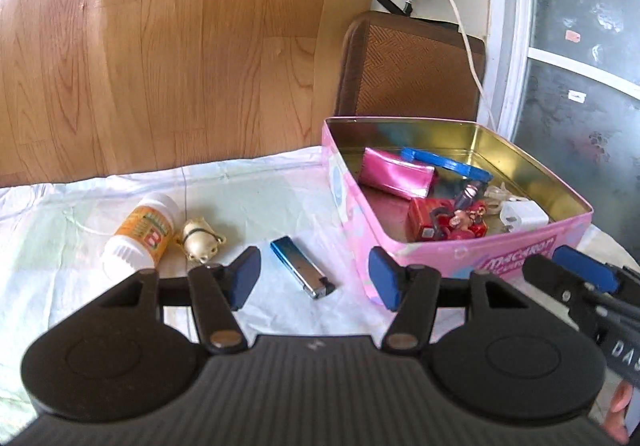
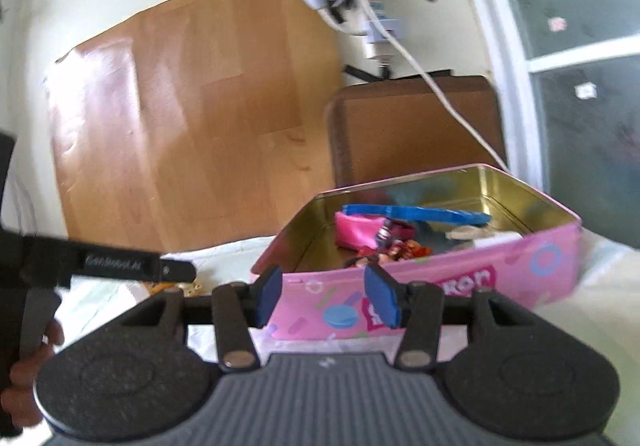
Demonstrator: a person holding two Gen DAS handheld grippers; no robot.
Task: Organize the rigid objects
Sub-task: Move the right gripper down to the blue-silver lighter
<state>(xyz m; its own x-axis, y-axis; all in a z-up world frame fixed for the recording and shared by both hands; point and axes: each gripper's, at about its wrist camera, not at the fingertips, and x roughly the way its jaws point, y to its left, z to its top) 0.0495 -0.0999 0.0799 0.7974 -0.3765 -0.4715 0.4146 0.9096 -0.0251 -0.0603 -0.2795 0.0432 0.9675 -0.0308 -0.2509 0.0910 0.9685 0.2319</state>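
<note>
Two pairs of tongs are in view, and both are spread wide with nothing between their blue pads. Our left tongs [image 1: 316, 278] hang low over the bench, and the blue lighter [image 1: 302, 267] lies flat on the white cloth [image 1: 60, 226] just in front of them, in line with the gap. Its metal head points toward us and to the right. We judge that the lighter is the next thing to take.

To take it well, we should lower the left tongs until the pads stand on both long sides of the lighter, then close slowly on the middle of its body. The body is smooth and thin, so a grip near the metal end may let it turn or slip. The pads should not press the cloth, or it may come up with the lighter.

Further left lie the white bottle with orange label [image 1: 140, 236], on its side, and the small gold figure [image 1: 200, 238], touching or almost touching it. We leave these for later.

To the right stands the pink tin [image 1: 480, 258], open, already holding a pink pouch [image 1: 394, 173], a blue strip [image 1: 448, 162], a red toy [image 1: 444, 224] and a white plug [image 1: 522, 217]. Our right tongs [image 2: 326, 296] wait at its near wall; their view is blurred, so their height over the bench is perhaps not certain. The bare floor at the tin's left side seems the best place to drop the lighter.
</note>
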